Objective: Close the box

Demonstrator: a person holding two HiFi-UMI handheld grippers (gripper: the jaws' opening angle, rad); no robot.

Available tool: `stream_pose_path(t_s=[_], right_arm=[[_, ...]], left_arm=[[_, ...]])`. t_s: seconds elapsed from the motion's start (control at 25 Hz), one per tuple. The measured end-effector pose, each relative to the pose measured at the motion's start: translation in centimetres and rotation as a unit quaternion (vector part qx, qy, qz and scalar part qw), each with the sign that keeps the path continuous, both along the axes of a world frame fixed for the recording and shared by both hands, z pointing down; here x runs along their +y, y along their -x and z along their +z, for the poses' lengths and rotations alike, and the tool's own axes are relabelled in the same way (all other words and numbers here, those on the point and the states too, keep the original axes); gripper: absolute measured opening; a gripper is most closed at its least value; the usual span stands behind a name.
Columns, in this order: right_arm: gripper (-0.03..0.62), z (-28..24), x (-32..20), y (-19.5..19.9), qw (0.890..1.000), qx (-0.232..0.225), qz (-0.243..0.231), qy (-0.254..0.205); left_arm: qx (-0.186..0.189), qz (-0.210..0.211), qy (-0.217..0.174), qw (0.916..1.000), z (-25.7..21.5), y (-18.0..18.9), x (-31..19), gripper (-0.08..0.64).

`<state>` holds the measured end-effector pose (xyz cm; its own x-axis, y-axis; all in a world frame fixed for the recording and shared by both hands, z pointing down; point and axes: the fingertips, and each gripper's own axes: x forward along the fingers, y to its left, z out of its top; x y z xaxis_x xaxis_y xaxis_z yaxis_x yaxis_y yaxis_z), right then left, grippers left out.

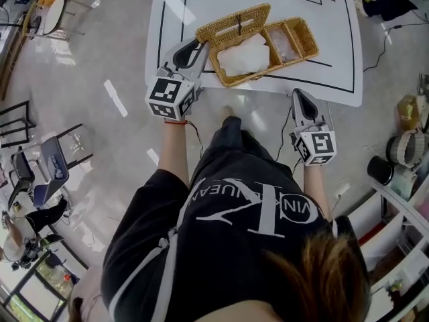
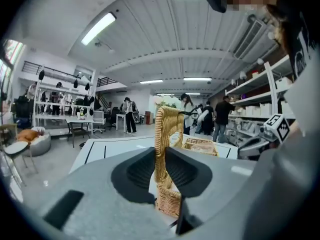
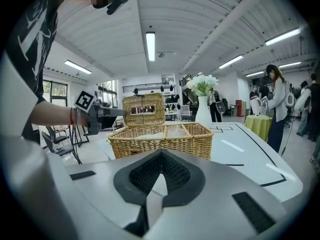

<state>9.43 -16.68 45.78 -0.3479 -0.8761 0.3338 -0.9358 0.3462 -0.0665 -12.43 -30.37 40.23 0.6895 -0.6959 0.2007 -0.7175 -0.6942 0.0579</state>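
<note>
One white sheet (image 1: 242, 56) lies in the wicker box (image 1: 310, 43); left hand-held gripper (image 1: 198, 48) clamps lid (image 1: 231, 24).

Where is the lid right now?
In the head view the lid stands raised over the left half of the box, its near edge pinched in the left gripper.

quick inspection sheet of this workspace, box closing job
surface: white table with black lines
job's things: wicker box open, lid raised, white cloth inside
clutter: vase of flowers on the table beyond the box
grippers: left gripper clamped on the lid's edge; right gripper shut, empty, short of the box
cables: black cable on the floor beside the table
surroundings: shelving; people standing in the room behind
</note>
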Motion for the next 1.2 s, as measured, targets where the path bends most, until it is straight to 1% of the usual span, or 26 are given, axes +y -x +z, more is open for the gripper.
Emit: stream_pose_path(t_s=[0.08,0.16,0.28,0.44,0.6,0.8,0.96,1.2], right_arm=[[-0.003,0.2,0.4,0.2,1.0,-0.002,-0.005,0.003],[-0.003,0.2,0.6,0.3,1.0,-0.003,-0.008,0.002],[-0.003,0.2,0.9,0.5,1.0,-0.004,-0.014,0.001],[-0.003,0.4,1.2,0.8,1.0,-0.006,-0.023,0.003],[-0.003,0.5,1.2,1.2,1.0,-0.01,-0.03,0.002],[-0.003,0.5,1.2,1.3,0.999,-0.013,-0.032,0.001],[-0.003,0.8,1.7,1.0,0.999,-0.013,-0.028,0.005],[-0.003,1.0,2.0,1.0,0.999,-0.013,-0.028,0.008]], left_arm=[[-0.029,0.008,-0.013,0.9995,0.2,-0.2,0.7,0.073],[-0.05,0.016,-0.02,0.9984,0.3,-0.5,1.2,0.075],[-0.072,0.026,-0.022,0.9968,0.6,-0.7,2.1,0.08],[-0.113,0.042,-0.021,0.9925,1.4,-1.1,3.4,0.092],[-0.123,0.042,-0.014,0.9915,2.0,-1.5,3.9,0.097],[-0.164,0.041,-0.019,0.9854,2.8,-1.6,4.3,0.115],[-0.183,0.035,-0.009,0.9825,3.7,-1.5,5.0,0.13],[-0.183,0.025,0.007,0.9828,4.3,-1.3,5.3,0.133]])
